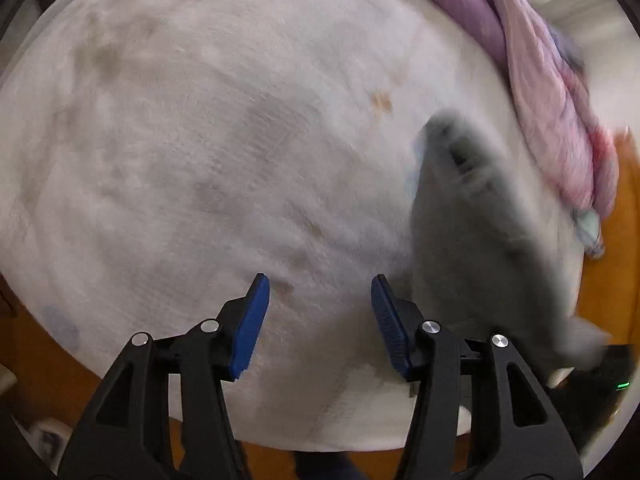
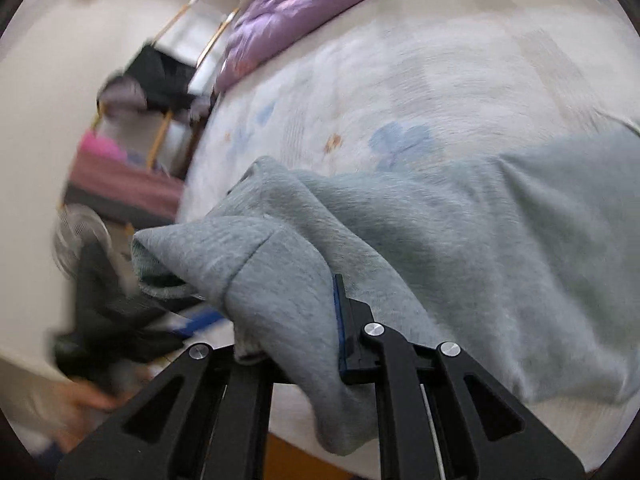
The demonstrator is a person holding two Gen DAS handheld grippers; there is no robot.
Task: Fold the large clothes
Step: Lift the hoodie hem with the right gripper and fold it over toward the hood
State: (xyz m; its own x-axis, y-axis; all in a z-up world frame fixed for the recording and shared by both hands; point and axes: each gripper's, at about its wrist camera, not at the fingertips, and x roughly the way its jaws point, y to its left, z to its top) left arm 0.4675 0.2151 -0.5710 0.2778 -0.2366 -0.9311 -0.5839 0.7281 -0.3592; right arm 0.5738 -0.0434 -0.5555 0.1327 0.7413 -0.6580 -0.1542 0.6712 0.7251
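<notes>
While the grey-green fleece sweatshirt (image 2: pixel 460 240) lies mostly spread over the pale floral bedsheet (image 2: pixel 400 92), I judge the fold barely begun: one cuffed corner is lifted, and no finished crease shows.

My right gripper (image 2: pixel 304 320) is clamped on that bunched, hemmed edge; only its right blue pad shows, the other is buried under cloth. My left gripper (image 1: pixel 320 320) hovers over bare sheet with its blue-padded fingers (image 1: pixel 250 324) spread wide, holding nothing. I take the left to be free for a second corner; remaining work is most of the task.

View differences:
- Right wrist: garment fills 3 to 6 o'clock, weave and hem legible; purple quilt (image 2: pixel 304 12) at 12; blurred room furniture at 9.
- Left wrist: garment only a smeared grey shape (image 1: pixel 472 248) at 3 to 4 o'clock; pink-and-purple bedding (image 1: pixel 540 92) at 1 to 2; orange-brown floor (image 1: pixel 608 272) at the rim.
</notes>
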